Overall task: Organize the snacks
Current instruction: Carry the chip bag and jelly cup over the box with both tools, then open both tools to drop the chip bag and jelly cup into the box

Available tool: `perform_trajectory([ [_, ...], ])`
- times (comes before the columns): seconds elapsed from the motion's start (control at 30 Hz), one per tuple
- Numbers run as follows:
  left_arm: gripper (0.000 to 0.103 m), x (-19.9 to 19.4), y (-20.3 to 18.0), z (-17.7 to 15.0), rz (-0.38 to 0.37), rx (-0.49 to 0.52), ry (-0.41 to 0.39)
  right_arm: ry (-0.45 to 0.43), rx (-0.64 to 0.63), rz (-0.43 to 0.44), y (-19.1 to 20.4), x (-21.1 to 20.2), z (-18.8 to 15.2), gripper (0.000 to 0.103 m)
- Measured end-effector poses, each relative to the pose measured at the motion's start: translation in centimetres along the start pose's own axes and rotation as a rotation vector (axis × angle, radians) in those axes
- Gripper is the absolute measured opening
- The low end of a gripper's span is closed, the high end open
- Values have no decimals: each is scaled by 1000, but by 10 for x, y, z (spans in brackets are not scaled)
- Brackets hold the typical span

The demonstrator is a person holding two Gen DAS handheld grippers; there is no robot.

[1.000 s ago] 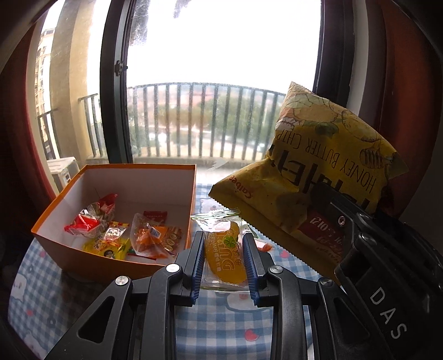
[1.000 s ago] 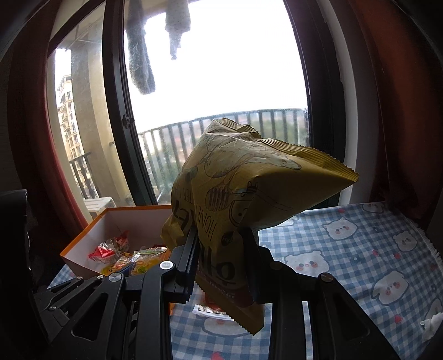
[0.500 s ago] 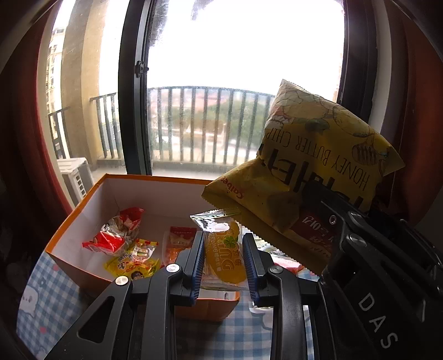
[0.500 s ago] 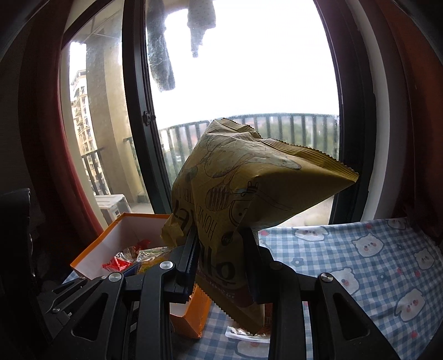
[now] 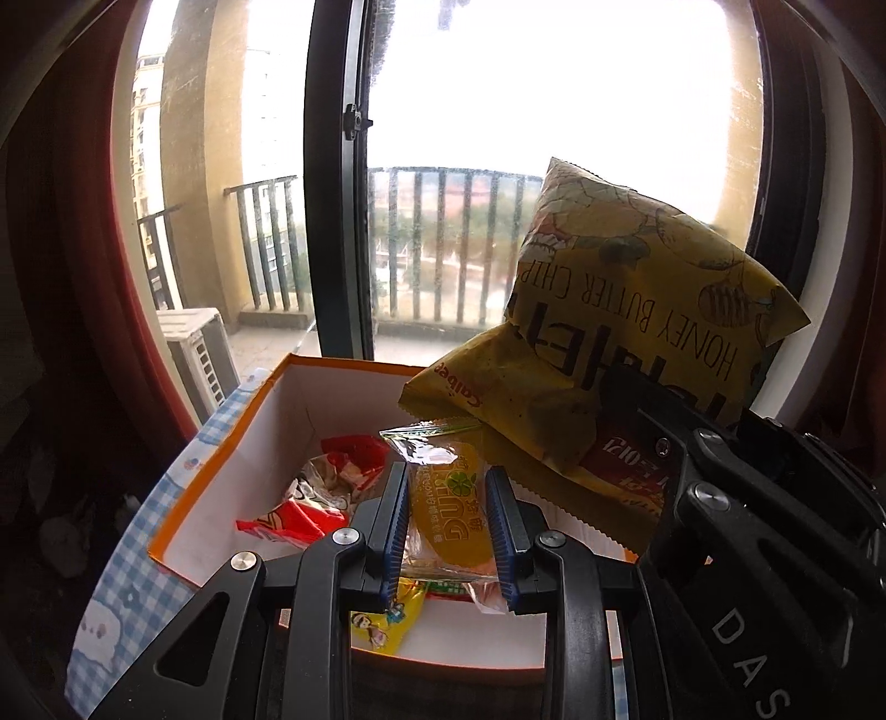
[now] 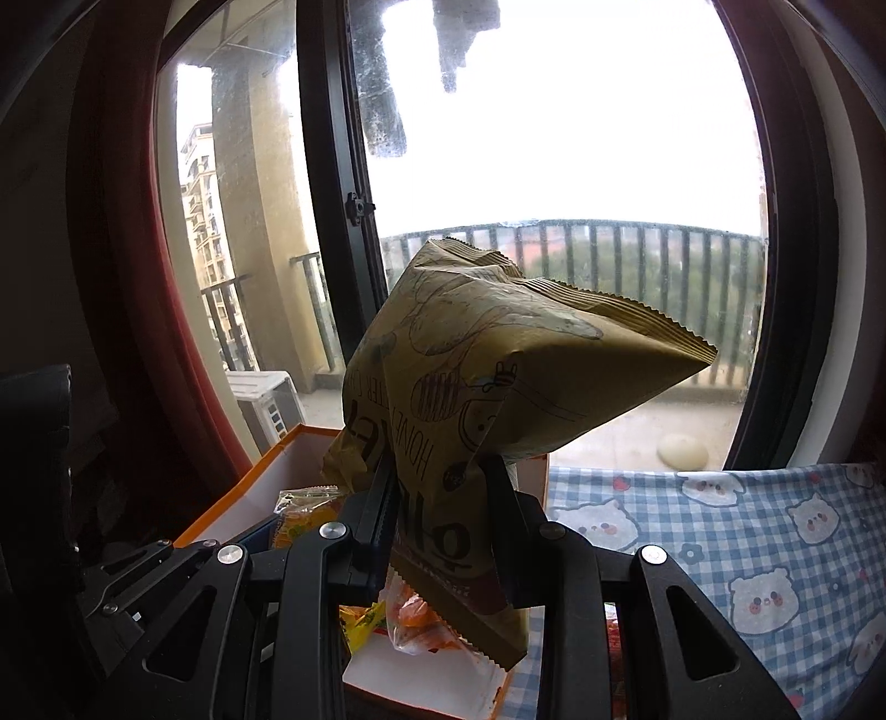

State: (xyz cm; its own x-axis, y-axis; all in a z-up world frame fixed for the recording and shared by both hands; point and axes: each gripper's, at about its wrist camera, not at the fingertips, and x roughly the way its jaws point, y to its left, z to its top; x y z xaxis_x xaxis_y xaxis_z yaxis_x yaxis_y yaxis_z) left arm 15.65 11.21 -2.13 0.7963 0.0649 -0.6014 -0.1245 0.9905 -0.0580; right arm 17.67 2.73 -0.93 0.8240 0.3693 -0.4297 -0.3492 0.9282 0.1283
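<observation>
Ahead of you a blue checked tablecloth [image 6: 775,531] with bear faces covers the desk, a dark-framed window [image 5: 332,221] looks onto a balcony railing [image 6: 637,243], an air-conditioner unit [image 5: 194,354] sits outside at the left, and dark laundry [image 6: 465,33] hangs above.

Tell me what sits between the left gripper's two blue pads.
In the left wrist view, a clear-wrapped yellow lemon snack packet is clamped between the left gripper's pads, held over the orange box.
</observation>
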Motion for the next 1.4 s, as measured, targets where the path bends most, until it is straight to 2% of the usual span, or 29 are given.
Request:
perform_trajectory([
  [0.17, 29, 22, 24, -2, 24, -38, 40, 40, -11, 43, 17, 27, -3, 33],
  [0.23, 37, 29, 34, -5, 41, -54, 50, 61, -18, 56, 24, 39, -5, 33],
  [0.27, 45, 32, 38, -5, 51, -62, 58, 71, -18, 65, 28, 45, -6, 33],
  [0.3, 56, 35, 43, -7, 60, -69, 65, 81, -20, 73, 30, 50, -8, 33],
  [0.37, 69, 40, 51, -10, 84, -81, 80, 103, -18, 96, 35, 58, -11, 33],
  [0.5, 75, 47, 61, -14, 105, -93, 116, 143, -23, 121, 43, 73, -17, 33],
  [0.6, 81, 48, 65, -14, 118, -98, 127, 213, -6, 160, 44, 88, -20, 35],
  [0.67, 81, 48, 66, -16, 140, -82, 140, 290, 15, 189, 45, 100, -22, 36],
  [0.73, 82, 51, 66, -18, 145, -71, 154, 335, 9, 179, 47, 103, -25, 38],
  [0.77, 83, 51, 66, -19, 146, -71, 160, 349, 8, 174, 47, 104, -27, 47],
  [0.8, 85, 50, 67, -20, 142, -76, 163, 360, 19, 176, 46, 104, -28, 62],
  [0.83, 85, 49, 68, -20, 138, -87, 164, 362, 37, 181, 44, 103, -29, 71],
  [0.87, 85, 48, 69, -21, 134, -99, 166, 354, 51, 177, 43, 101, -29, 86],
  [0.9, 86, 45, 67, -21, 131, -106, 169, 340, 53, 164, 43, 96, -27, 91],
  [1.03, 86, 38, 61, -21, 120, -102, 168, 316, -2, 94, 48, 82, -26, 92],
  [1.4, 86, -1, 36, -25, 69, -86, 95, 253, 3, 76, 27, 42, -22, 93],
])
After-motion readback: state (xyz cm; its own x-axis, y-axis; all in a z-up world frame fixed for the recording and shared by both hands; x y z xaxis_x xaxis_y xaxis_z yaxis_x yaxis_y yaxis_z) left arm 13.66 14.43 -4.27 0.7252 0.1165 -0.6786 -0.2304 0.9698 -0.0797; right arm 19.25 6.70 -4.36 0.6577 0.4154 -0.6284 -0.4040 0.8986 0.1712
